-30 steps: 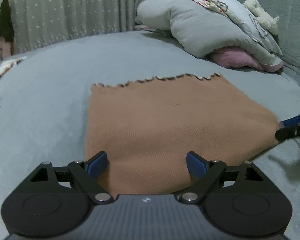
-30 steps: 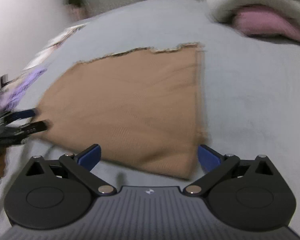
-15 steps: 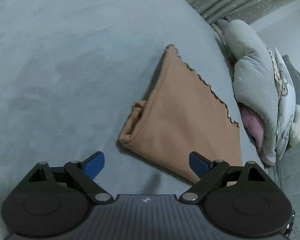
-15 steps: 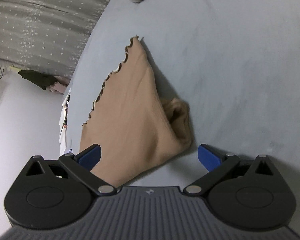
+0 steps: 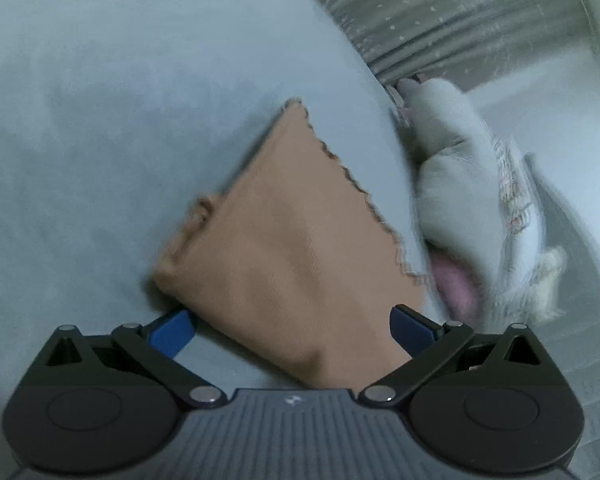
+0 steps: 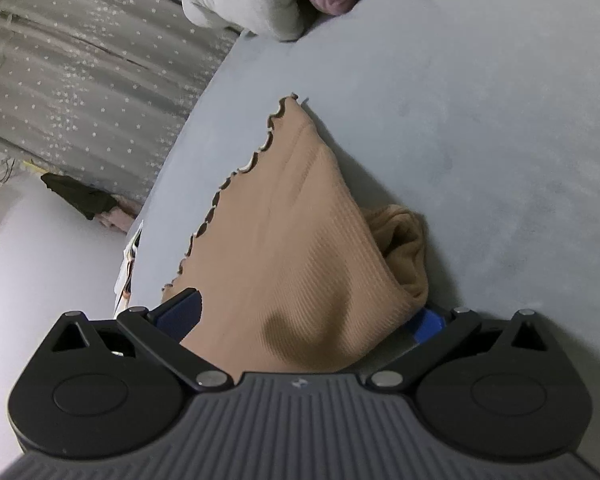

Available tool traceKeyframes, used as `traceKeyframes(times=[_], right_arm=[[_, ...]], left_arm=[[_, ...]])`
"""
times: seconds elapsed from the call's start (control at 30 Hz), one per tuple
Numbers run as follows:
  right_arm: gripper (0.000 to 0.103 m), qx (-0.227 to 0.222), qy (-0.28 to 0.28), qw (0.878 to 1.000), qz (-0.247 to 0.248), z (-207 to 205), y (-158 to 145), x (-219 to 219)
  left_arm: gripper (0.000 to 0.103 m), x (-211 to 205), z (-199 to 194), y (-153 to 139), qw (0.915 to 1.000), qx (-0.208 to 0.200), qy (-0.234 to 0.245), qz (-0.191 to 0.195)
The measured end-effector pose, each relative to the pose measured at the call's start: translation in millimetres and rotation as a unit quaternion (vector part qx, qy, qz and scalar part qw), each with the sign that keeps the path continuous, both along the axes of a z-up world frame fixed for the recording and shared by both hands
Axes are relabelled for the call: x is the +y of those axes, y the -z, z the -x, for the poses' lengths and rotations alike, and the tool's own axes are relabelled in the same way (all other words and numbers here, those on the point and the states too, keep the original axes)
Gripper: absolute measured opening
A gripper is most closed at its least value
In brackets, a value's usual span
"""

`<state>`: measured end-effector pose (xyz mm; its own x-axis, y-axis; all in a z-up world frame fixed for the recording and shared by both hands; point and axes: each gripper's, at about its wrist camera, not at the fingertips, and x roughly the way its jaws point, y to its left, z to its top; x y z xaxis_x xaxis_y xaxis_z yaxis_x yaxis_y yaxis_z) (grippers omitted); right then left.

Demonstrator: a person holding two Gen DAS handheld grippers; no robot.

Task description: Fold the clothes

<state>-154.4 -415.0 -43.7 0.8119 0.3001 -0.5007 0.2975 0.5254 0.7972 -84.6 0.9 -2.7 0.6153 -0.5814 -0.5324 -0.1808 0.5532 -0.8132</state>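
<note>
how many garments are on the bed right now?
1: the tan garment, lying flat on the grey bed cover, its near edge between the open fingers of both the left gripper and right gripper. Others may lie out of frame.

garment near edge: we see the tan garment (image 5: 284,248) pass behind the left gripper (image 5: 292,330) body; its near edge is hidden.
garment in right view: the right gripper (image 6: 308,316) body covers its near end, and the cloth hides part of the blue right pad (image 6: 428,322).
contact: we cannot tell whether any pad touches the cloth.
bedding pile: the pillows (image 5: 460,176) are smeared by blur in the left view, pattern unreadable.
dark item: the object (image 6: 80,198) by the curtain (image 6: 92,76) is too small to identify.
</note>
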Motion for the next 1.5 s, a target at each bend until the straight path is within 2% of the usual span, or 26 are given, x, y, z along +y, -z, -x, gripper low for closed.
traceKeyframes(times=[0.17, 0.23, 0.37, 0.53, 0.67, 0.77, 0.8, 0.83, 0.9, 0.93, 0.97, 1.03, 1.07, 1.13, 1.17, 1.2, 1.3, 1.37, 1.5], right_arm=[[0.103, 0.001, 0.002, 1.000, 0.006, -4, 2, -6], [0.103, 0.001, 0.003, 1.000, 0.011, -5, 2, -5], [0.103, -0.003, 0.011, 1.000, 0.013, -5, 2, -5], [0.103, -0.014, 0.018, 0.999, 0.027, -7, 4, 0], [0.103, -0.029, 0.022, 0.998, 0.058, -16, 5, 7], [0.103, -0.032, 0.013, 0.993, 0.109, -27, 4, 18], [0.103, -0.032, 0.009, 0.992, 0.125, -28, 3, 21], [0.103, -0.029, 0.002, 0.989, 0.142, -31, 2, 24], [0.103, -0.021, -0.010, 0.987, 0.158, -34, -1, 26], [0.098, -0.016, -0.012, 0.987, 0.161, -34, -2, 26], [0.071, -0.009, -0.011, 0.986, 0.166, -33, -4, 25], [0.035, -0.001, -0.006, 0.988, 0.153, -31, -3, 17], [0.033, 0.001, -0.003, 0.990, 0.139, -30, -2, 13], [0.031, -0.003, -0.001, 0.991, 0.131, -27, -2, 13], [0.029, -0.007, -0.001, 0.991, 0.133, -25, -5, 13], [0.029, -0.013, -0.001, 0.991, 0.137, -24, -10, 14], [0.027, -0.038, 0.000, 0.988, 0.150, -18, -29, 14], [0.026, -0.066, 0.002, 0.986, 0.156, -12, -49, 13], [0.026, -0.132, -0.003, 0.975, 0.181, 14, -104, 10]], left_arm=[[0.102, 5, 1, 9, 0.9993, 0.007, -0.018, 0.031], [0.102, 6, 0, 10, 0.9992, 0.001, -0.026, 0.032], [0.102, 3, -8, 13, 0.9977, -0.042, -0.053, 0.003], [0.102, -9, -15, 11, 0.9957, -0.059, -0.069, -0.021], [0.102, -21, -21, 9, 0.9933, -0.071, -0.080, -0.042], [0.102, -33, -26, 6, 0.9914, -0.090, -0.068, -0.067], [0.097, -38, -28, 4, 0.9903, -0.100, -0.059, -0.076], [0.081, -45, -29, 4, 0.9884, -0.117, -0.039, -0.089], [0.057, -49, -32, 4, 0.9876, -0.104, -0.036, -0.112], [0.045, -50, -33, 4, 0.9871, -0.097, -0.035, -0.123], [0.037, -46, -35, 6, 0.9888, -0.099, -0.037, -0.106], [0.031, -41, -38, 6, 0.9907, -0.101, -0.035, -0.084], [0.030, -38, -39, 6, 0.9914, -0.103, -0.034, -0.074], [0.027, -41, -40, 2, 0.9889, -0.115, -0.026, -0.089], [0.026, -49, -38, -8, 0.9835, -0.136, -0.016, -0.119], [0.025, -51, -39, -9, 0.9824, -0.139, -0.014, -0.124], [0.024, -63, -36, -36, 0.9676, -0.186, 0.002, -0.170], [0.024, -62, -34, -63, 0.9663, -0.195, 0.008, -0.167], [0.024, -55, -25, -112, 0.9728, -0.179, 0.025, -0.145]])
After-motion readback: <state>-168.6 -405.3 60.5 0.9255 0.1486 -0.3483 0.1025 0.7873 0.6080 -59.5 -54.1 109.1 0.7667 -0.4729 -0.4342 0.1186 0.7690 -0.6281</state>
